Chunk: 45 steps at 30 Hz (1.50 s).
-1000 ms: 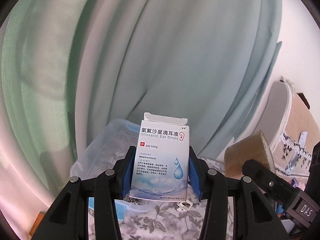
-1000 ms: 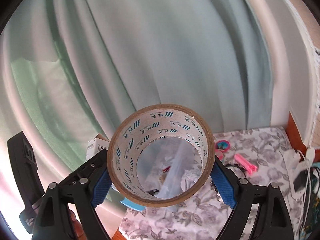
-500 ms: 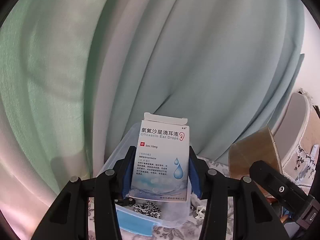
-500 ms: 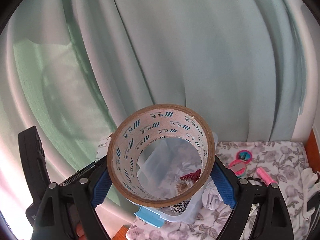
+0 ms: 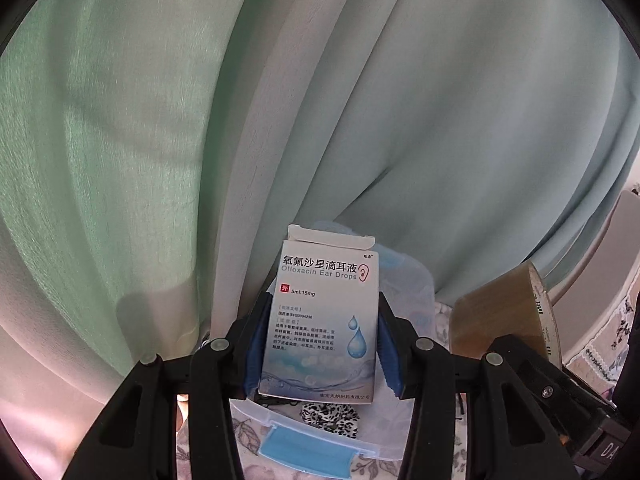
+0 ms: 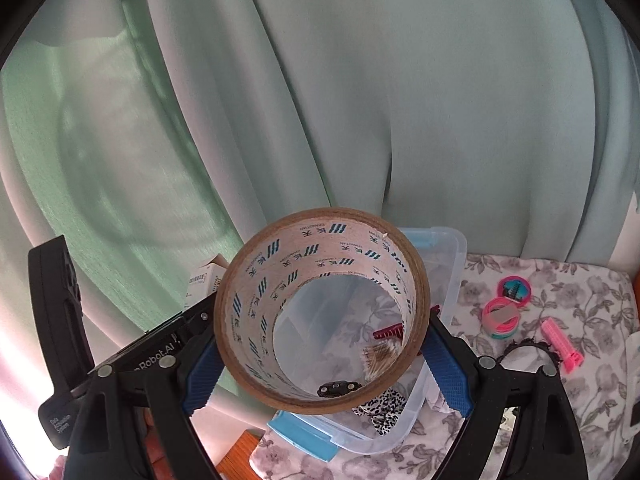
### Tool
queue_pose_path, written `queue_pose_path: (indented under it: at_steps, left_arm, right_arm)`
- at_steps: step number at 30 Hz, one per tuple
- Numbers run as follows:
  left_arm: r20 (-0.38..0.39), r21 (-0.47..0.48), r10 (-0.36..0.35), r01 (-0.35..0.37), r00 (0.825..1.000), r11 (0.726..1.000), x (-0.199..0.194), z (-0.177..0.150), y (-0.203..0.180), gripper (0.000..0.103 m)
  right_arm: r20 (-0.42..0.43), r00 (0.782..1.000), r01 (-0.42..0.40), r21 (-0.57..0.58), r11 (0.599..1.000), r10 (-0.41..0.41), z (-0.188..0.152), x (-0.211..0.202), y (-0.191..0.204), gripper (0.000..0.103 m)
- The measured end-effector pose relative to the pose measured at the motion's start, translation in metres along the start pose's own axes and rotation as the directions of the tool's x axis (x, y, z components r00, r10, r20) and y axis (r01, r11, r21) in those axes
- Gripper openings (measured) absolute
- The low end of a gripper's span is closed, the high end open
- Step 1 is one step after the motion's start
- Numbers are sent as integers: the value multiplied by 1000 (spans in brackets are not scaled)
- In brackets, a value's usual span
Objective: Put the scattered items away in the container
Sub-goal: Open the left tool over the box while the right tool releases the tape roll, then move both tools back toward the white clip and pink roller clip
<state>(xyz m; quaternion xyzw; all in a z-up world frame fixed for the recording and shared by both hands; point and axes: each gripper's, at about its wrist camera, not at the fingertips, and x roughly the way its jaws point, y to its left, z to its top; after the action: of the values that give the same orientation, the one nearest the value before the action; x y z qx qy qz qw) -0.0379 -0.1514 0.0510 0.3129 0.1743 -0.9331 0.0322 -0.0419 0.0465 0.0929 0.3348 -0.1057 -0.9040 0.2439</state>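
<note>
My left gripper point(image 5: 320, 346) is shut on a white and blue ear drops box point(image 5: 322, 320), held upright above a clear plastic container point(image 5: 412, 280) with blue latches. My right gripper point(image 6: 322, 354) is shut on a wide roll of brown tape point(image 6: 256, 308), also over the container point(image 6: 454, 264). Through the roll's core I see a red comb point(image 6: 386, 332), cotton swabs and a black clip inside the container. A leopard-print item point(image 6: 382, 404) lies in it too. The tape roll point(image 5: 500, 316) shows at the right of the left wrist view, and the box's corner point(image 6: 204, 280) at the left of the right wrist view.
A flowered cloth point(image 6: 560, 288) covers the table. On it, right of the container, lie a pink and teal round case point(image 6: 516, 289), rolled bands point(image 6: 500, 318), a pink hair roller point(image 6: 560, 338) and a black hair tie point(image 6: 524, 346). Pale green curtains point(image 6: 360, 100) hang close behind.
Both grippers have swung left and lower with their loads, bringing the container under them. More of its inside now shows below the box and through the tape roll.
</note>
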Motion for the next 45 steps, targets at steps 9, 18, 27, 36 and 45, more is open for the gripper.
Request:
queue_pose_path:
  at_steps: [9,18,27,36,45]
  left_arm:
    - [-93,7,28,-27,995,1000,41,-11,6,50]
    - [-123,7,38,-38,992,999,47,-16,-5,50]
    - [-125,-16,16,-18,992,1000,52,-21,-7,67]
    - [-117,1,26,-26,993,1000,39,-16,-5,70]
    - [-56,47,52,-50,997,998,7,-14,-14,88]
  right_arm:
    - [-95,995,7,8,1000,-6,-10,34,-5,91]
    - [-133,991,16,8,1000,-15,-8,43,-7,92]
    - [-135,991,12,5,1000,-11,-9,43,-8,92]
    - [-126,992,18,-1,1000,-18,-7,36,-8,94]
    - [-119,992,30,-1,1000,-30,-8,27,-9,94]
